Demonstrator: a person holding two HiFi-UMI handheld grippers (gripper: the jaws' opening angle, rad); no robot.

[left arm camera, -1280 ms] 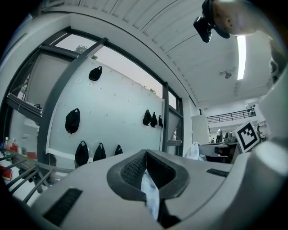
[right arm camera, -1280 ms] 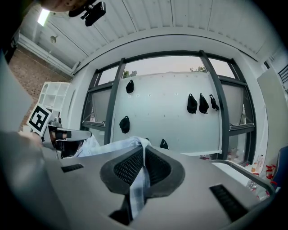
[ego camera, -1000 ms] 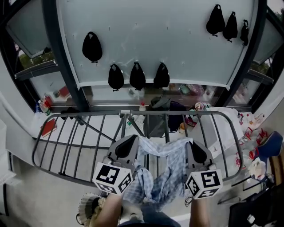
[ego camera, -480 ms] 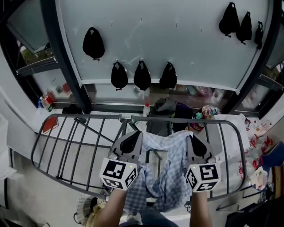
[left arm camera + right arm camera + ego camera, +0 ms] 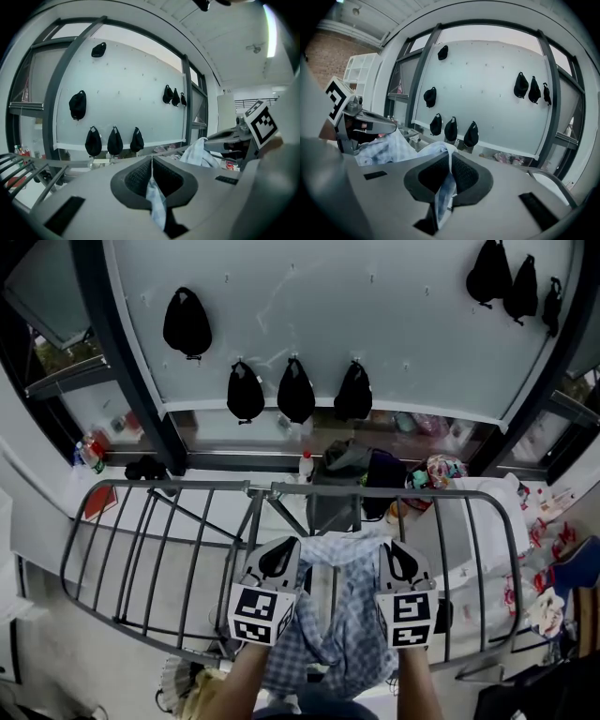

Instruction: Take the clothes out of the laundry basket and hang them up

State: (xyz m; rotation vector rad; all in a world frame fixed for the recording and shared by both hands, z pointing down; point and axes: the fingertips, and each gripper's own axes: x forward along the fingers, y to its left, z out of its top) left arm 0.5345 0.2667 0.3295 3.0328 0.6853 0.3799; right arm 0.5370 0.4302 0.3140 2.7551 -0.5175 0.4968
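1. The left gripper [image 5: 278,557] is closed narrowly on a fold of the blue checked shirt [image 5: 342,620]. In the left gripper view the cloth [image 5: 155,202] is seen nipped between the pads.
2. The right gripper [image 5: 401,559] is likewise pinched on the shirt's other upper edge, and a strip of cloth [image 5: 442,193] is seen trapped between its jaws.
3. The shirt is held spread between the two grippers above the middle of the drying rack [image 5: 141,486], towards its near edge. Most of the cloth hangs down on the person's side.
4. The step in hand is judged to be laying the shirt over a rail. It would be done best if the upper edge were held taut and level and carried beyond the chosen rail. Roughly equal lengths should then be lowered on either side.
5. Neither grip should be let go until the cloth is borne by the rail, or the shirt may slide off the near edge.
6. Open room is found over the rack's left half, whose rails are bare. Beyond the far edge, bottles and dark bundles [image 5: 349,457] are crowded under the wall, so little reach past that edge is advised.
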